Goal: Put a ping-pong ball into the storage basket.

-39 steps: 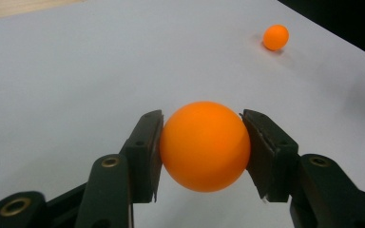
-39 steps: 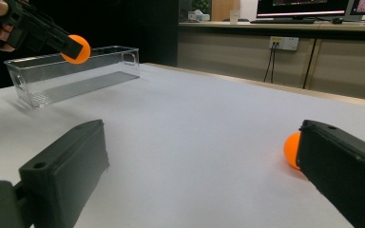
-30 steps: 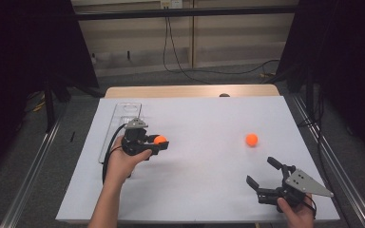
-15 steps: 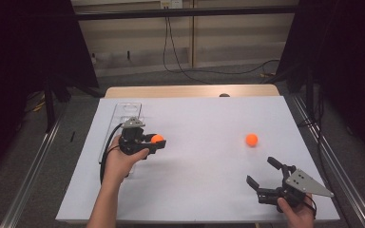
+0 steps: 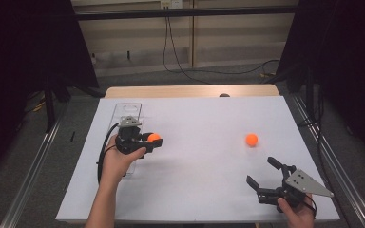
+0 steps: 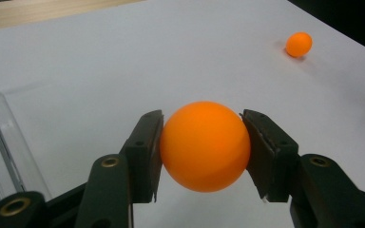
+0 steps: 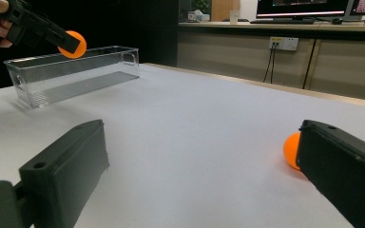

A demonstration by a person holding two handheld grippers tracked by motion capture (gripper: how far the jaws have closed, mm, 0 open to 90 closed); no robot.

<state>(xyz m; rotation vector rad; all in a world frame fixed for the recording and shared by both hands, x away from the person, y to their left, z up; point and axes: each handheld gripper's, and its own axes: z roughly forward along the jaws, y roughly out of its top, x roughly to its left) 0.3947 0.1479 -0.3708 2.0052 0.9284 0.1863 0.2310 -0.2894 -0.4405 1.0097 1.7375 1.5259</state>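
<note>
Right gripper [image 5: 266,179]: lower right of the high view, resting low on the white table [image 5: 204,142]; its jaws stand wide apart with nothing between them.
Loose ball [image 5: 252,139]: right of centre in the high view, on the table beyond the right gripper and apart from it; in the right gripper view it [image 7: 292,149] peeks out at the right edge, half hidden behind the right-hand jaw.
Left gripper [image 5: 153,141]: left of centre in the high view, clamped on an orange ball, held above the table just beside the clear bin.
Held ball [image 6: 204,145]: centre of the left gripper view, pinched at its widest part, one pad on each side.
Clear bin [image 5: 126,116]: upper left of the table in the high view, long, narrow and with nothing inside.
Step in hand: likely carrying the held ball to the bin.
Doing it well: swing the ball over the bin's open top, lower it inside the walls, then open, so a light ball does not bounce out.
Left gripper view adds: the exact pad contact on the ball.
Right gripper view adds: the held ball [image 7: 73,44] sits higher than the bin rim [image 7: 71,52].
High view adds: the layout of both balls and both hands.
</note>
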